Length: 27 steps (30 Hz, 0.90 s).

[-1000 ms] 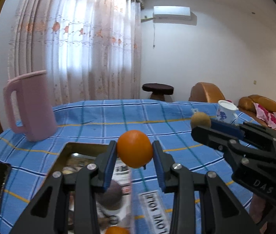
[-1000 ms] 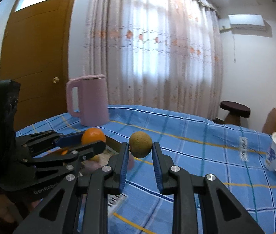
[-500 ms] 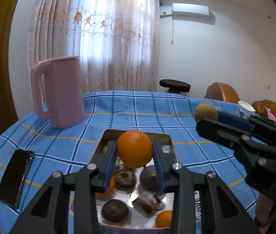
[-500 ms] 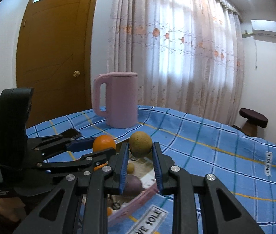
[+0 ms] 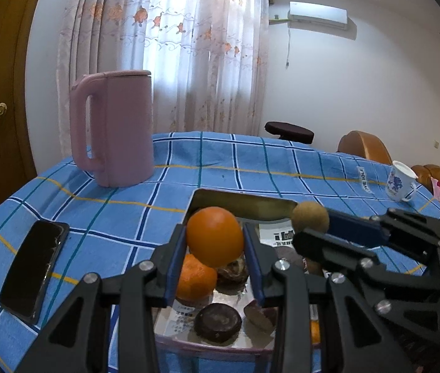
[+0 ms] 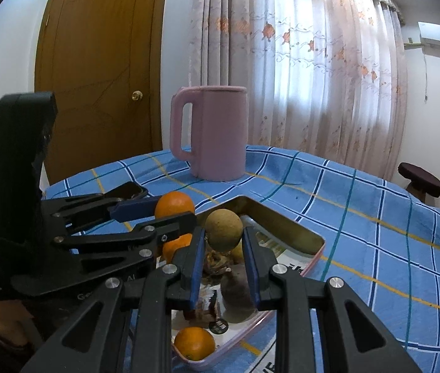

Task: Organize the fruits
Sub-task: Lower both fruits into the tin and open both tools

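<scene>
The orange (image 5: 214,240), pinched in the left tongs (image 5: 214,244), and a brown fruit (image 6: 223,230), pinched in the right tongs (image 6: 223,242), now hang over the tray (image 6: 285,228) near the table's middle, having swung in from beside it; release looks next. The tray's near end is cut off, and its dark fruits are hard to identify.
</scene>
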Each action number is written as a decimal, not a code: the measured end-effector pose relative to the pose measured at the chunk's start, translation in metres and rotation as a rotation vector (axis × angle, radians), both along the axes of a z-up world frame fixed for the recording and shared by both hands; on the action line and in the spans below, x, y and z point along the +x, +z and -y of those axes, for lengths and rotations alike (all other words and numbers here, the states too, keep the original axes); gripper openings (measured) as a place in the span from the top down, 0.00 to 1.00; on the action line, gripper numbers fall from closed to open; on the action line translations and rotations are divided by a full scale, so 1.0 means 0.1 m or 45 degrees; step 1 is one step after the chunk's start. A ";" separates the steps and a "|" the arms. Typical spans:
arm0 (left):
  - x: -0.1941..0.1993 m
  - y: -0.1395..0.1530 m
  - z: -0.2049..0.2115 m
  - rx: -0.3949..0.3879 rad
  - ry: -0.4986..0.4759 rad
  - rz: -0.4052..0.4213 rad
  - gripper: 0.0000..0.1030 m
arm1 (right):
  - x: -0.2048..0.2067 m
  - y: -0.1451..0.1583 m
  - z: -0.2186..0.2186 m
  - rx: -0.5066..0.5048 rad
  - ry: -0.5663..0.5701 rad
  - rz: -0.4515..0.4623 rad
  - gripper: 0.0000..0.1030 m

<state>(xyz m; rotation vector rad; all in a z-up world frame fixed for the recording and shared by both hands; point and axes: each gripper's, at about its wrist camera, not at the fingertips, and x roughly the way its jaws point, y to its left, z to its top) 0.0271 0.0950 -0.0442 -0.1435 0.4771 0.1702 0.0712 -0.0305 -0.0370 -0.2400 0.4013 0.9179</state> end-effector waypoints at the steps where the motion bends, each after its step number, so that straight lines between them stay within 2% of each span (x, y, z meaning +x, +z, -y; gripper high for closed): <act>1: 0.00 -0.01 -0.01 -0.002 0.000 -0.002 0.63 | 0.00 -0.01 -0.01 -0.004 0.002 -0.003 0.75; 17: 0.00 -0.19 -0.08 -0.014 0.001 -0.072 0.63 | 0.04 -0.18 -0.13 -0.061 0.033 -0.064 0.75; 21: 0.05 -0.28 -0.09 -0.029 -0.008 -0.124 0.62 | 0.09 -0.26 -0.14 -0.093 0.038 -0.113 0.75; 27: 0.03 -0.28 -0.06 -0.023 -0.019 -0.126 0.61 | 0.13 -0.32 -0.14 -0.105 0.055 -0.185 0.73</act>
